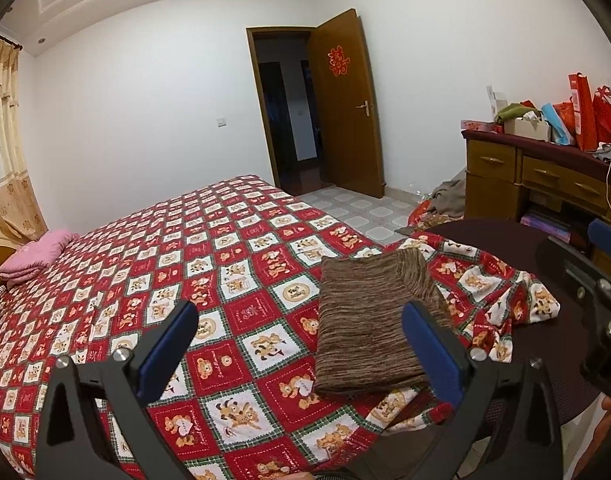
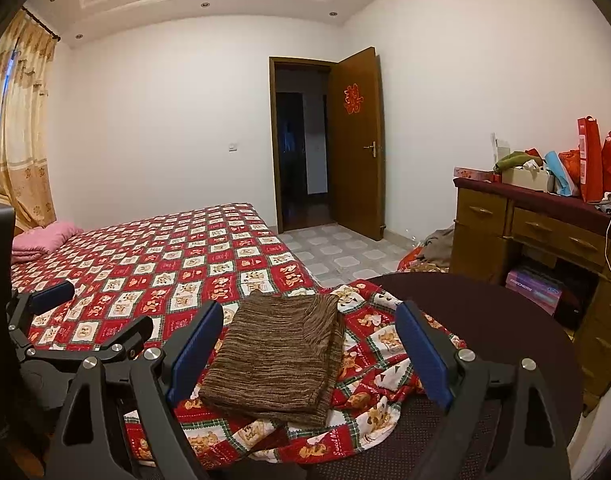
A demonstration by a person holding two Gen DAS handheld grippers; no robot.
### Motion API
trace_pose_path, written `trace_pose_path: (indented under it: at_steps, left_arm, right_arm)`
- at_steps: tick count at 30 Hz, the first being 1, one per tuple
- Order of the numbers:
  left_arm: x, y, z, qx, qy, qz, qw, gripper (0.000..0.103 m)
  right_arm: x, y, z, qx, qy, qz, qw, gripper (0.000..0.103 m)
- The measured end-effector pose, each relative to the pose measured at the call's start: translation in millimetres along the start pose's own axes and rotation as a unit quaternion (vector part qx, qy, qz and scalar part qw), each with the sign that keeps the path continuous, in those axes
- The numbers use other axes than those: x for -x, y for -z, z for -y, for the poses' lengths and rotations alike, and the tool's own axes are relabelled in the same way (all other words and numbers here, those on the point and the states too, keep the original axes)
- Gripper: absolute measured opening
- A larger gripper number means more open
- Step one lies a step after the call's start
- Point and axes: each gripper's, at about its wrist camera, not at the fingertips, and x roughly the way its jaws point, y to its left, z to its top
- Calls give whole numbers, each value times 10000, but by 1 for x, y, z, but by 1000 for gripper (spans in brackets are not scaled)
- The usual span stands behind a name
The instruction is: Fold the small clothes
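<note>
A brown striped knit garment [image 1: 369,328] lies folded into a rectangle on the red patterned bedspread [image 1: 185,264], near the bed's near right corner. My left gripper [image 1: 301,344] is open and empty, held above the bed just left of the garment. In the right wrist view the garment [image 2: 277,356] lies between my right gripper's [image 2: 309,340] open blue-padded fingers [image 2: 421,352], below them; the gripper holds nothing. The left gripper [image 2: 85,320] shows at that view's left edge.
A dark round mesh chair seat [image 2: 485,320] stands against the bed's corner, with bedspread draped over it. A wooden desk [image 2: 545,236] with bags stands at right. A pink folded cloth [image 1: 37,256] lies at the bed's far left. The door [image 1: 341,104] is open.
</note>
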Motion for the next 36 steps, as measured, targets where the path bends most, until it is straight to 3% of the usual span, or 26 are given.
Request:
trace_pose_path:
  at_steps: [36]
  left_arm:
    - [-3, 0, -5, 70, 22, -62, 10000, 103]
  right_arm:
    - [-1, 3, -1, -6, -3, -41, 10000, 88]
